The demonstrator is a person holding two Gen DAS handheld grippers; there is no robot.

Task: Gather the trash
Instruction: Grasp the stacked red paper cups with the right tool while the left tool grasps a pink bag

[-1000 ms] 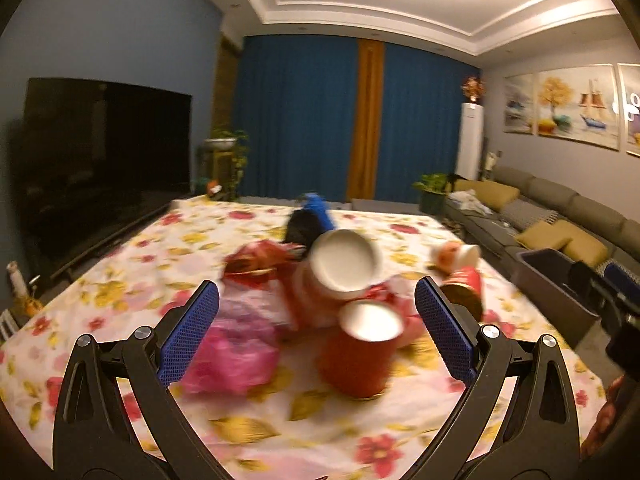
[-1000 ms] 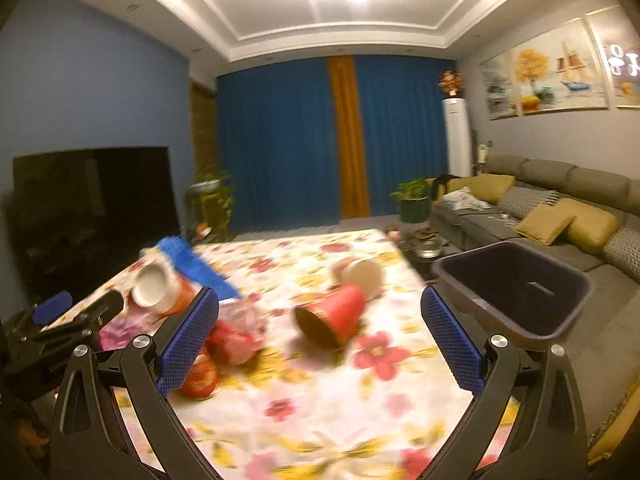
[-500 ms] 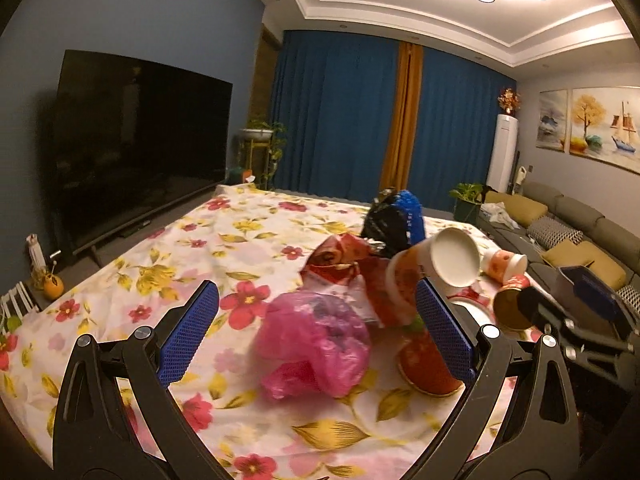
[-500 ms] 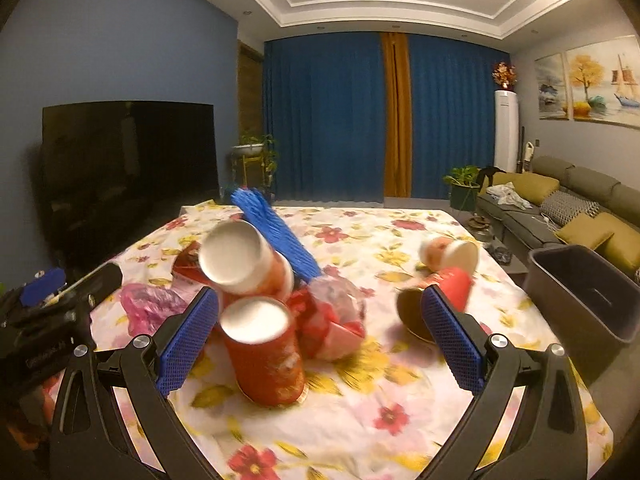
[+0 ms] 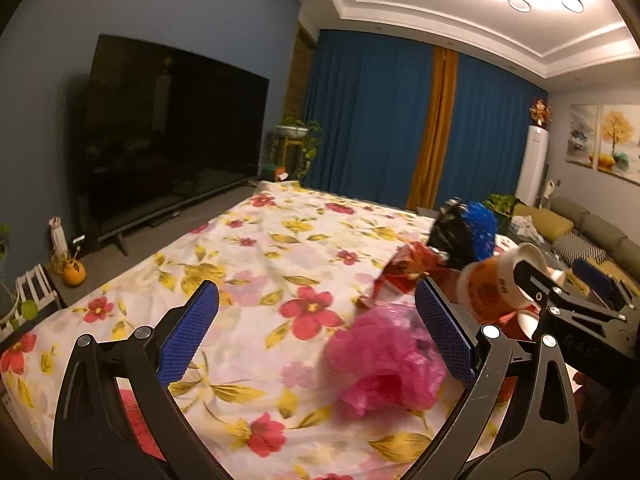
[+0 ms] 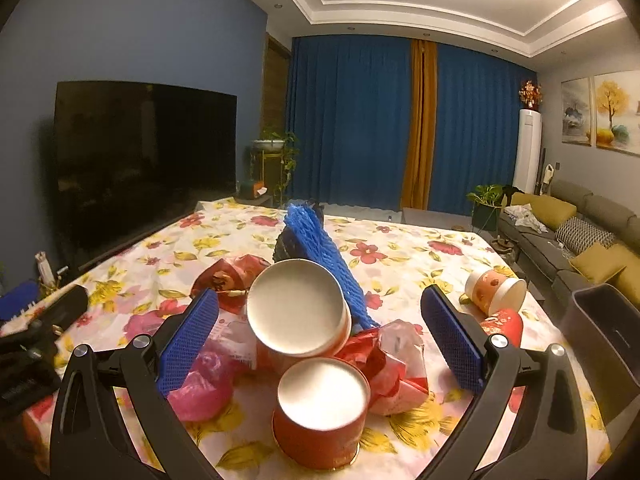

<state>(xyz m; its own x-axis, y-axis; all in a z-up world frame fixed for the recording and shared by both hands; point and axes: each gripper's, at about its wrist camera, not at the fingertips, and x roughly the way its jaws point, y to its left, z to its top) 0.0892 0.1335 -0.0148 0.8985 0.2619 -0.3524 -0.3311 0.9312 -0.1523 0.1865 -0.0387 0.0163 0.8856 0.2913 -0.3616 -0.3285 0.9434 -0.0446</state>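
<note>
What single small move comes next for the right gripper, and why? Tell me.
Probably ease the right gripper forward and down around the upside-down red cup. Its jaws are open and empty, the cup stands nearest and roughly centred between them, and the dark bin waits at the table's right edge.

Along the blue wall on our left we see a large dark television (image 6: 144, 156) on a low stand. Beyond it a potted plant (image 6: 276, 148) sits on a tall stand, next to deep blue curtains (image 6: 348, 124) split by an orange curtain panel (image 6: 418, 124). A white standing air conditioner (image 6: 528, 148) rises at the right end of the curtains, with framed paintings (image 6: 600, 114) on the grey wall beside it. Below them runs a grey sofa (image 6: 600, 216) with mustard cushions (image 6: 544, 208), and a second potted plant (image 6: 486, 200) stands near its far end. Recessed ceiling lights (image 5: 516, 0) glow overhead.
</note>
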